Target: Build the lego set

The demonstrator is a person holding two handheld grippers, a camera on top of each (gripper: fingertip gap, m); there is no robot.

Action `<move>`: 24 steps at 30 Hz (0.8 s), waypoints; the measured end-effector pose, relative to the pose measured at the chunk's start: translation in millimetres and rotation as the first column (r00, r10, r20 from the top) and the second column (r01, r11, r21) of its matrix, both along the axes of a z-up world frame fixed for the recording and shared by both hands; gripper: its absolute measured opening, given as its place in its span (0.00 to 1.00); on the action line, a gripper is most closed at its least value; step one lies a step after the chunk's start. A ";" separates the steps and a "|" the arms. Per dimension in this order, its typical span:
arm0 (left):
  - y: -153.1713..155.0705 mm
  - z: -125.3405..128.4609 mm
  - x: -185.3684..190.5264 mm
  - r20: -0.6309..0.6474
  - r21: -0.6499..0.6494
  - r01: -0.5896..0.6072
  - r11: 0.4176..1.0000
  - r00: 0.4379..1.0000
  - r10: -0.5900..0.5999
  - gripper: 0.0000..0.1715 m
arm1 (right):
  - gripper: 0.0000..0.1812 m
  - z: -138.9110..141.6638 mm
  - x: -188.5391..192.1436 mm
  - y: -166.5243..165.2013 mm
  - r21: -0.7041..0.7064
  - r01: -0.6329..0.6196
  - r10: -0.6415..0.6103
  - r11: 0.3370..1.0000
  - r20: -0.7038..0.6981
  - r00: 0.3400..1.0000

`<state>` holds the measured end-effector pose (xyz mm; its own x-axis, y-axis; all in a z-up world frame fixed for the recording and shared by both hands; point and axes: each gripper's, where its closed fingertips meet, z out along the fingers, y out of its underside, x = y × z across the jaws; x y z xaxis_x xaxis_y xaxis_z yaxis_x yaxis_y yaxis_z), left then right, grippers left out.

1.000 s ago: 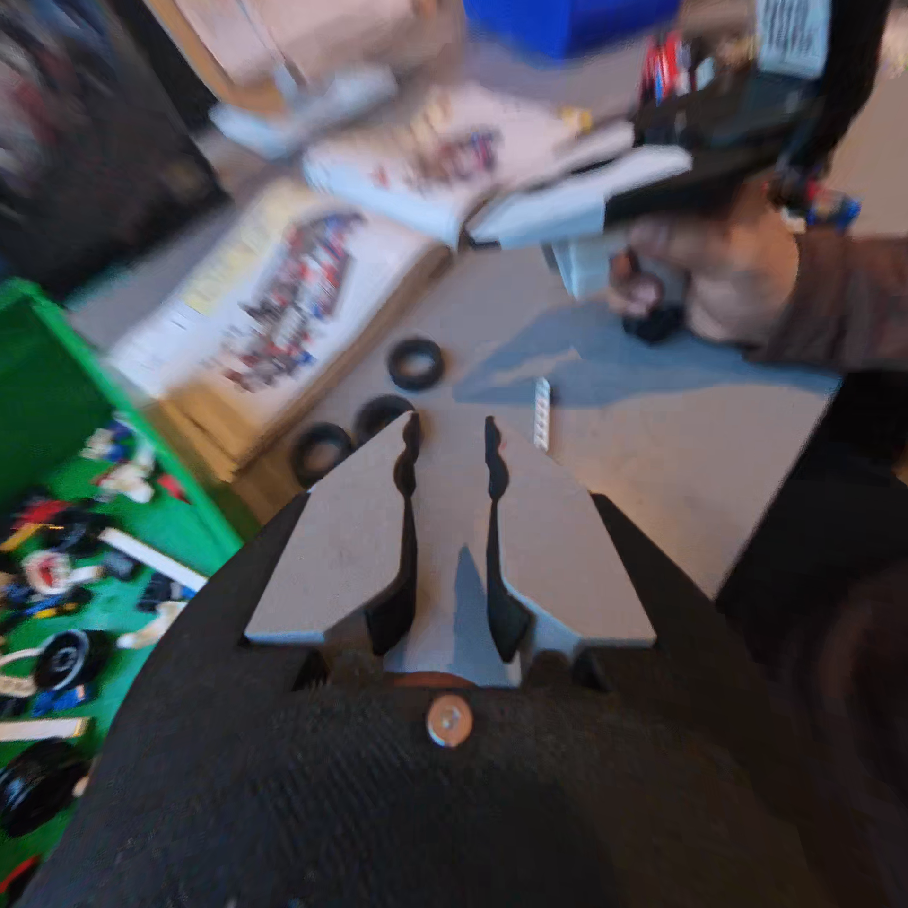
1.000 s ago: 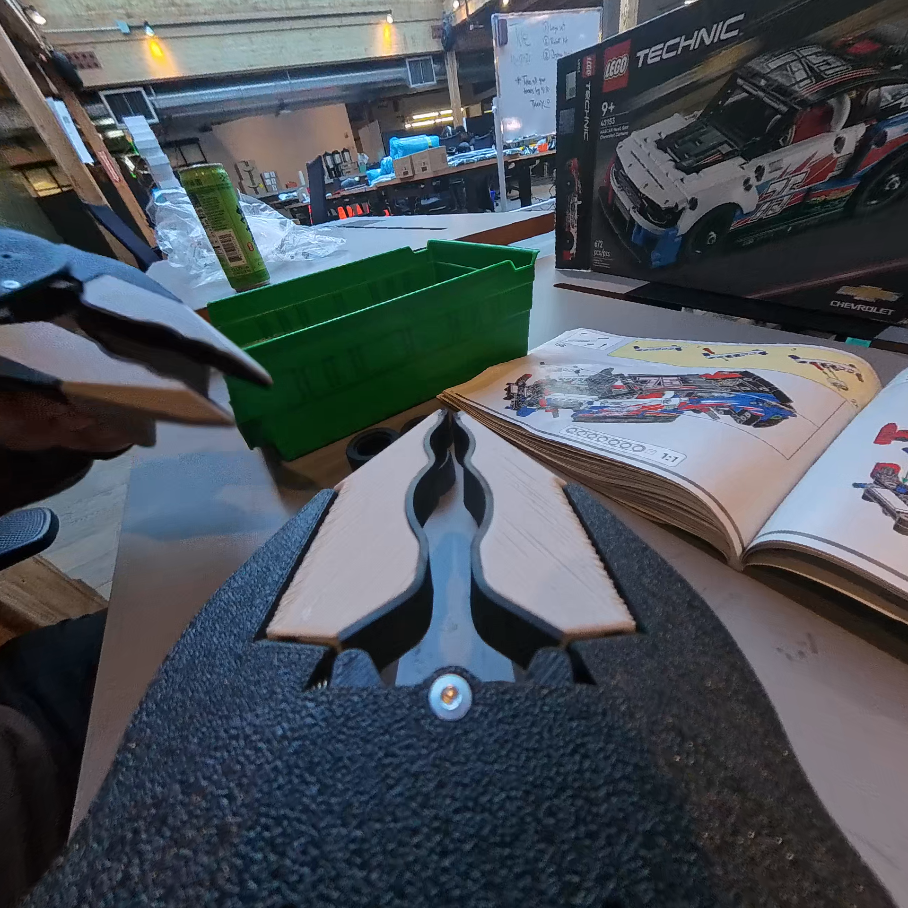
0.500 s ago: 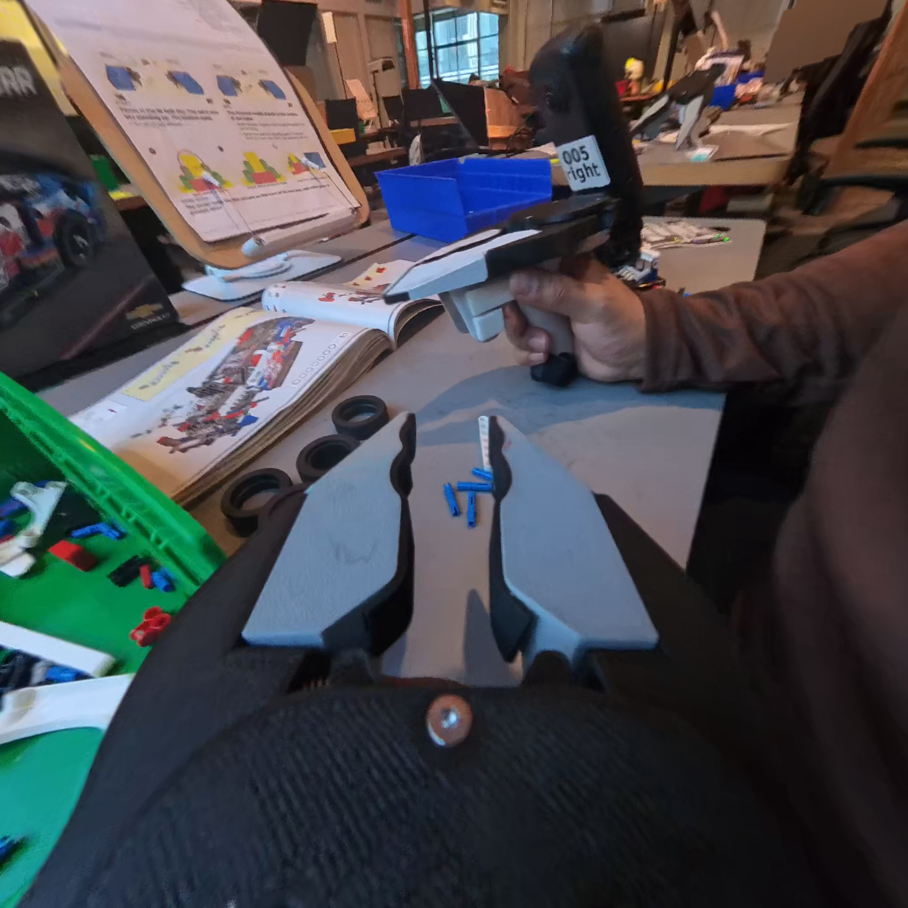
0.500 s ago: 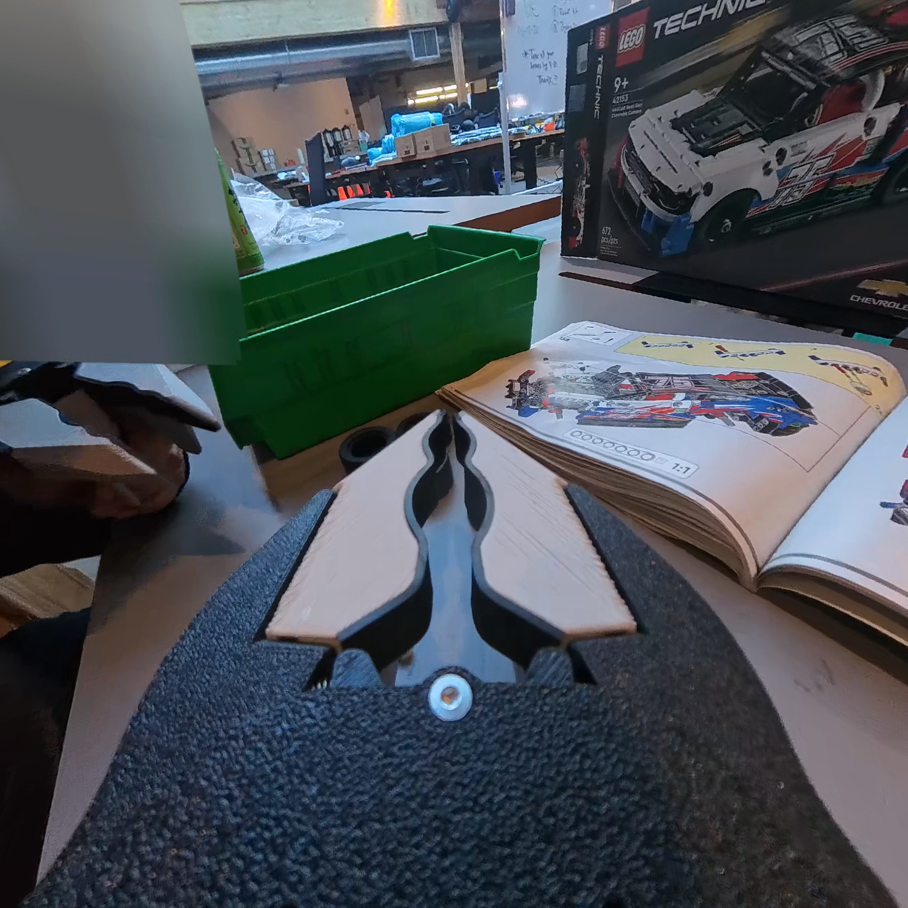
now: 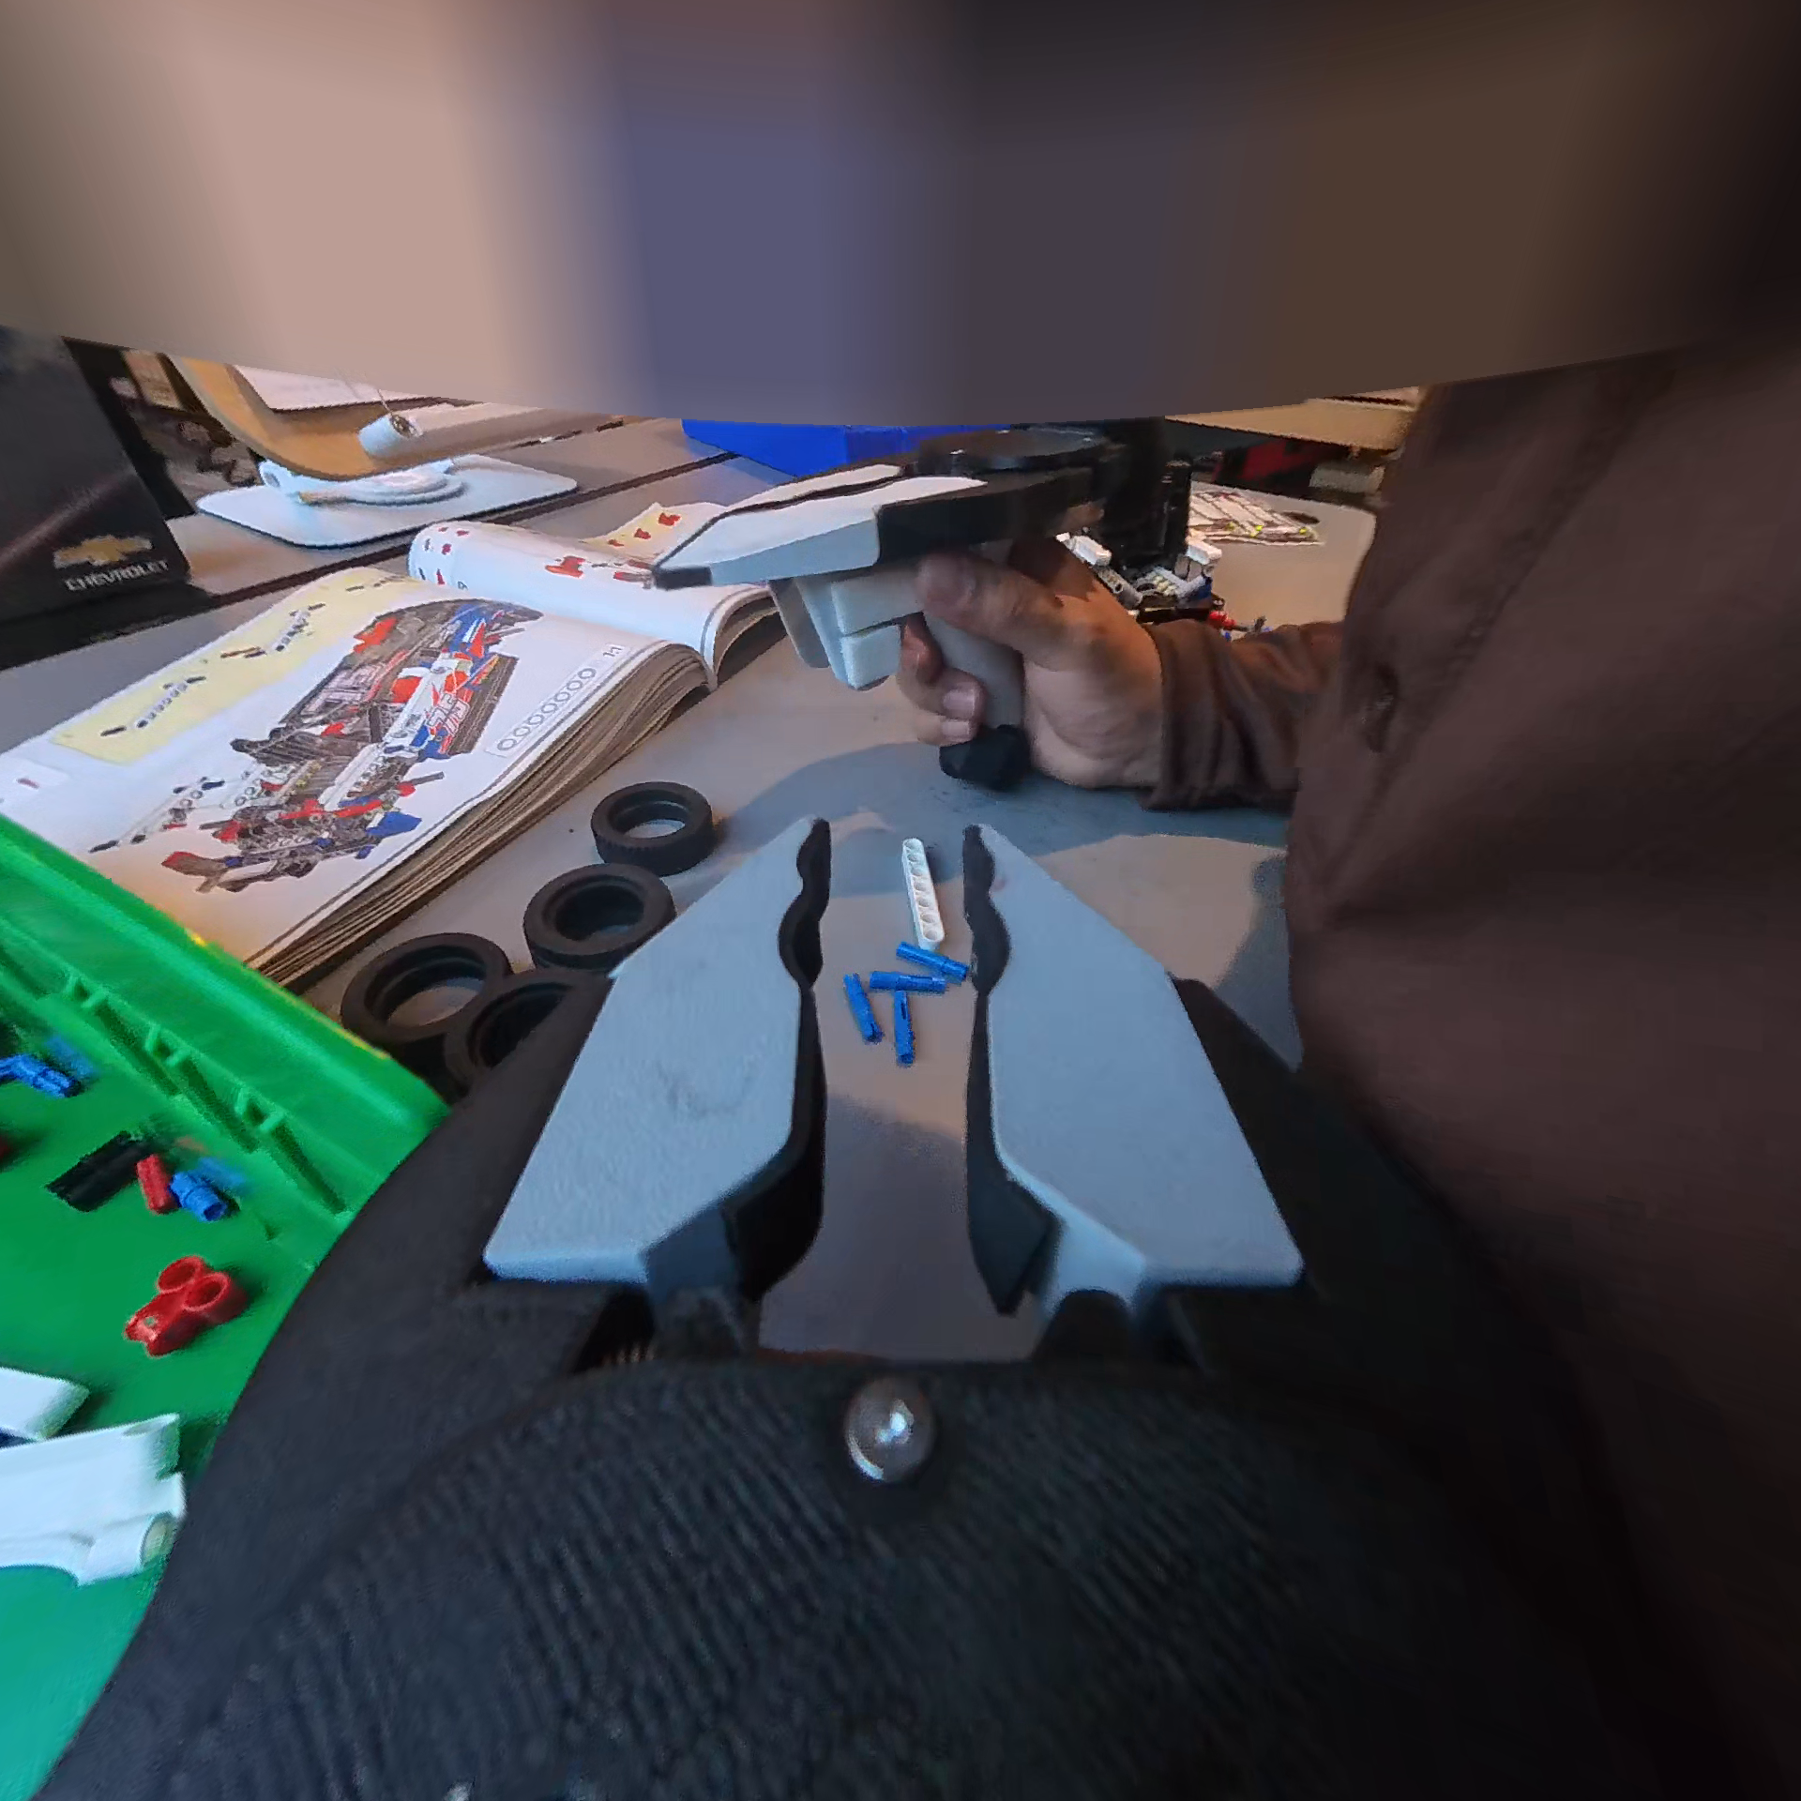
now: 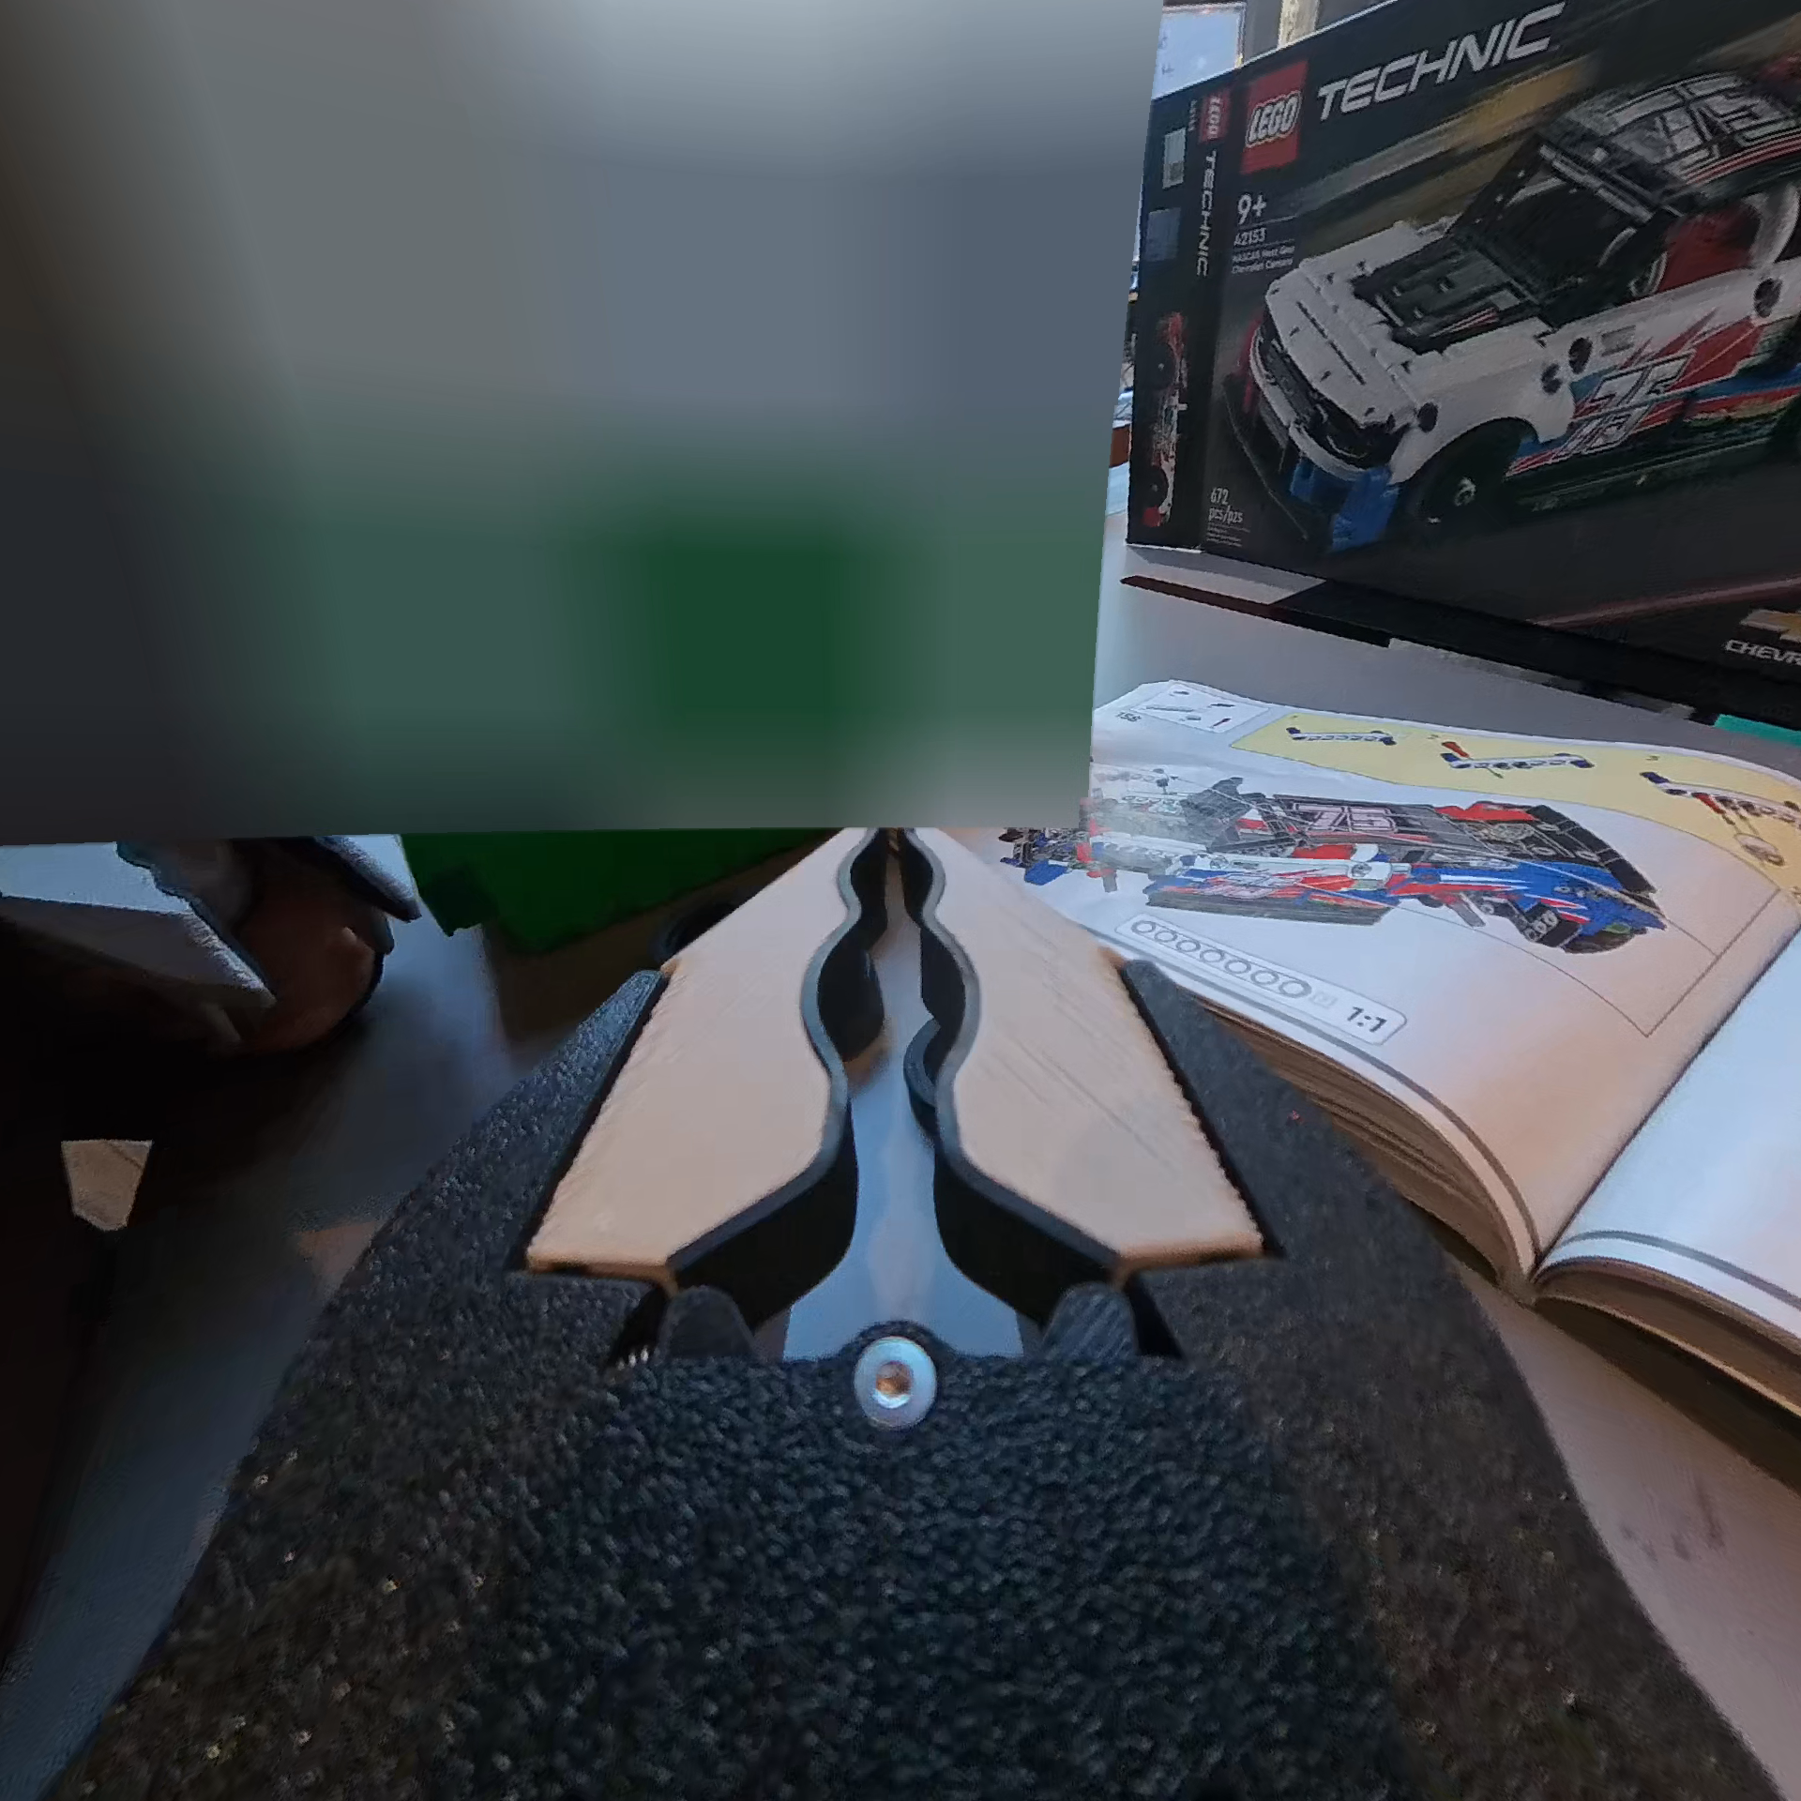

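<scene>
In the left wrist view my left gripper [image 5: 892, 848] is open and empty, held low over the grey table. Between its fingers lie a white holed beam [image 5: 921, 892] and several small blue pins [image 5: 901, 994]. Several black tyres [image 5: 594, 916] lie to the left of it. The right gripper [image 5: 682, 575] shows farther off in a person's hand, tips together over the open instruction book [image 5: 322, 721]. In the right wrist view my right gripper [image 6: 892, 843] is shut and empty, pointing toward the green bin [image 6: 585, 887].
The green bin [image 5: 195, 1062] at the left holds loose red, blue, black and white parts. The set's box [image 6: 1462, 322] stands behind the book [image 6: 1413, 877]. A partly built model [image 5: 1150, 575] sits behind the hand. A brown sleeve [image 5: 1559, 877] fills the right side. Left tips to right tips: about 12 cm.
The left wrist view has steadied from a blurred tilt and dropped lower, so the beam and pins lie between the fingers. The right gripper has dipped slightly and stays shut.
</scene>
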<state>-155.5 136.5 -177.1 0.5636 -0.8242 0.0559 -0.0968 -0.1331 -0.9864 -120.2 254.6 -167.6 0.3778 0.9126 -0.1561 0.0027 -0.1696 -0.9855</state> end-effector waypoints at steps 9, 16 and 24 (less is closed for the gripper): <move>3.9 2.6 -5.0 0.010 0.018 -0.051 0.999 0.999 0.051 0.17 | 0.00 4.2 7.5 -0.7 0.021 0.034 -0.033 0.999 -0.025 0.999; 2.9 1.9 -15.8 0.017 -0.005 -0.129 0.992 0.991 0.129 0.18 | 0.00 2.7 10.1 -6.1 0.008 0.031 -0.031 0.999 -0.018 0.999; -28.8 -7.9 -49.8 0.051 -0.152 -0.195 0.969 0.978 0.205 0.14 | 0.00 -4.1 7.7 -7.5 0.062 0.074 -0.078 0.995 0.067 0.995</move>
<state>-205.3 107.7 -185.0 0.7071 -0.6754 0.2093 0.0108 -0.2856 -0.9583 -112.5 247.1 -171.7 0.4547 0.8876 -0.0738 0.0605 -0.1134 -0.9917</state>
